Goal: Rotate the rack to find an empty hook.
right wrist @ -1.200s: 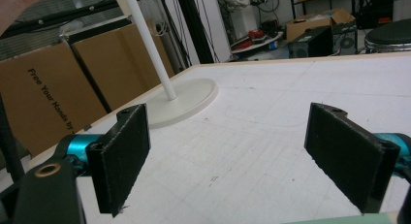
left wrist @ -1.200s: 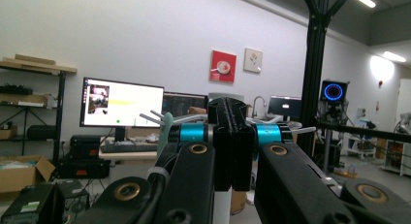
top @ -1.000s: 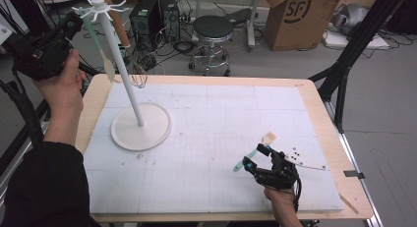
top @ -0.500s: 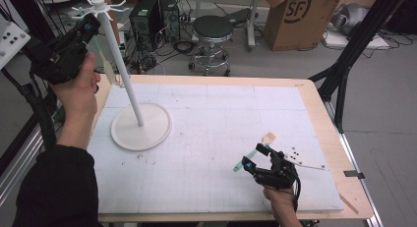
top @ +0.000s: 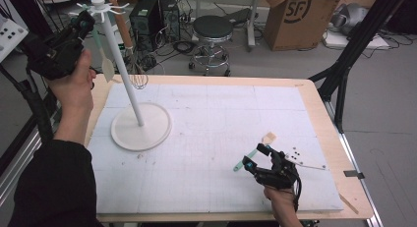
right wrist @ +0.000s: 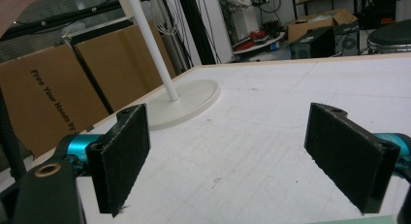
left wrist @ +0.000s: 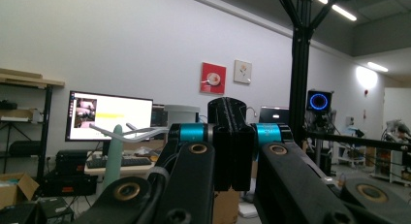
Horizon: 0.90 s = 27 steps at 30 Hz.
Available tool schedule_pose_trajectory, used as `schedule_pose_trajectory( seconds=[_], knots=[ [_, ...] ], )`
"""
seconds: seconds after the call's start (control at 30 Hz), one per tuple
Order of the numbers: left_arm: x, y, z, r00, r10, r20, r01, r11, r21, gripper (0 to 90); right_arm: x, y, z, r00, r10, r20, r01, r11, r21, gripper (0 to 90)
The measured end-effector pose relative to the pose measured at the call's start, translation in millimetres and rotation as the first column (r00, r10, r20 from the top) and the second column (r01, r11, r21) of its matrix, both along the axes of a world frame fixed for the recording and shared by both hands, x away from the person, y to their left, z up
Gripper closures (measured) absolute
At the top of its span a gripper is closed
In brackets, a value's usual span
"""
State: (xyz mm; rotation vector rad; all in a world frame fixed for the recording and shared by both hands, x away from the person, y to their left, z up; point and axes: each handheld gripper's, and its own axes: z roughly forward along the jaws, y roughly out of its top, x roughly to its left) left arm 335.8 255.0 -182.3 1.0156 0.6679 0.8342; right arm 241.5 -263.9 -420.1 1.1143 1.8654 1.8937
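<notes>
Left hand-held gripper (top: 81,23) was raised beside the top of the white rack (top: 129,89), level with its hooks; jaws pressed together, nothing visible between them. Right hand-held gripper (top: 256,157) sat low over the counter (top: 206,114), well right of the rack's round base; jaws wide apart, holding nothing. A small spatula (top: 255,150) with a green handle lay on the counter just at that gripper's tips.

Black stool (top: 212,28), cardboard box (top: 294,18) behind table.
</notes>
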Motion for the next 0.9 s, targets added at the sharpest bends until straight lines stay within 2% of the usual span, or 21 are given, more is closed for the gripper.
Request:
schedule_pose_trajectory(
  seconds=[0.07, 0.3, 0.37, 0.43, 0.53, 0.73, 0.77, 0.9],
  knots=[
    [1.9, 2.4, -0.6, 0.9998, 0.016, -0.009, -0.016, 0.9998, 0.012, 89.7, -0.3, 0.3, 0.0, 1.0000, 0.001, -0.005, -0.001, 1.0000, -0.001, 15.7],
    [1.5, 8.3, -1.0, 0.9998, 0.016, -0.011, -0.016, 0.9999, -0.005, 89.7, 0.0, 1.2, -0.9, 1.0000, 0.004, -0.007, -0.004, 1.0000, -0.005, 15.7],
    [0.3, 8.7, -1.5, 1.0000, 0.005, -0.004, -0.005, 0.9999, -0.012, 89.7, -0.1, 1.3, -0.8, 1.0000, 0.005, -0.005, -0.005, 1.0000, -0.007, 15.7],
    [-1.1, 9.3, -4.2, 0.9996, -0.027, 0.008, 0.027, 0.9993, -0.023, 88.4, -0.4, 1.4, -0.8, 1.0000, 0.005, -0.003, -0.005, 1.0000, -0.006, 15.7],
    [-2.5, 7.9, -9.8, 0.9995, -0.032, 0.005, 0.032, 0.9991, -0.028, 82.5, -0.5, 1.4, -0.8, 1.0000, 0.004, -0.007, -0.004, 1.0000, -0.007, 15.7],
    [-4.1, 8.9, -17.0, 0.9993, -0.037, 0.005, 0.037, 0.9986, -0.036, 62.5, -0.5, 2.9, -1.3, 1.0000, 0.007, -0.004, -0.007, 0.9999, -0.012, 15.8],
    [-4.7, 8.5, -17.0, 0.9996, -0.030, -0.001, 0.030, 0.9990, -0.032, 56.9, -0.6, 3.1, -1.3, 0.9999, 0.008, -0.008, -0.009, 0.9999, -0.011, 15.8],
    [-6.1, 7.4, -18.0, 0.9994, -0.034, 0.001, 0.034, 0.9993, -0.014, 45.6, -0.2, 4.0, -1.8, 0.9999, 0.013, -0.008, -0.013, 0.9998, -0.017, 15.8]
  ],
)
